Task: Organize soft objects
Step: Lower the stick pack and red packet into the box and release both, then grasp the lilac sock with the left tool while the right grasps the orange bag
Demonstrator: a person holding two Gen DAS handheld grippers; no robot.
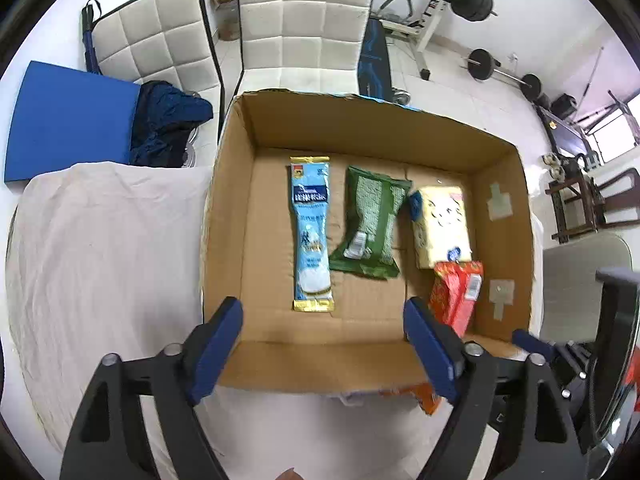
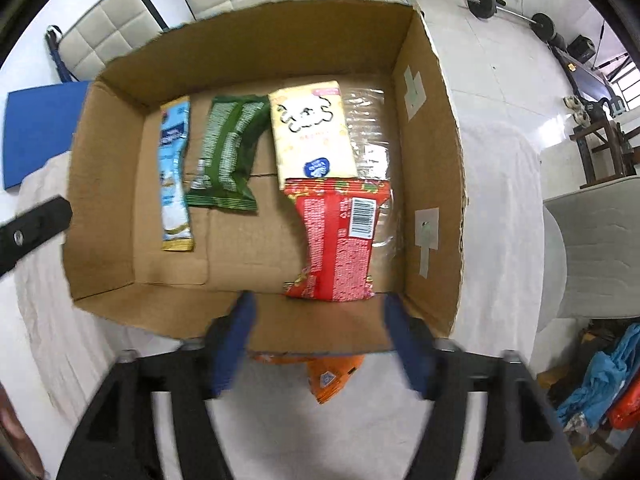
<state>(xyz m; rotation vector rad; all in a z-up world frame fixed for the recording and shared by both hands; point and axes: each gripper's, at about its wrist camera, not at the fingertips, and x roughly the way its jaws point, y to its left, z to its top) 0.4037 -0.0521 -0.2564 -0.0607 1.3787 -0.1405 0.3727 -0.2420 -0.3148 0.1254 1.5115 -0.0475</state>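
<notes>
An open cardboard box (image 1: pixel 360 128) (image 2: pixel 432 160) stands on a white cloth. Inside lie a light blue sachet (image 1: pixel 311 236) (image 2: pixel 174 176), a green packet (image 1: pixel 370 222) (image 2: pixel 228 152), a yellow tissue pack (image 1: pixel 440 224) (image 2: pixel 312 136) and a red packet (image 1: pixel 458 294) (image 2: pixel 340 240). An orange packet (image 2: pixel 332 376) (image 1: pixel 426 396) lies on the cloth, partly under the box's near wall. My left gripper (image 1: pixel 324 320) is open and empty over the near wall. My right gripper (image 2: pixel 318 312) is open and empty, just in front of the red packet.
White padded chairs (image 1: pixel 304 16) stand behind the box. A blue mat (image 1: pixel 68 120) and dark blue cloth (image 1: pixel 168 120) lie at the left. Gym weights (image 1: pixel 472 0) are at the back right. A grey chair (image 2: pixel 592 248) stands at the right.
</notes>
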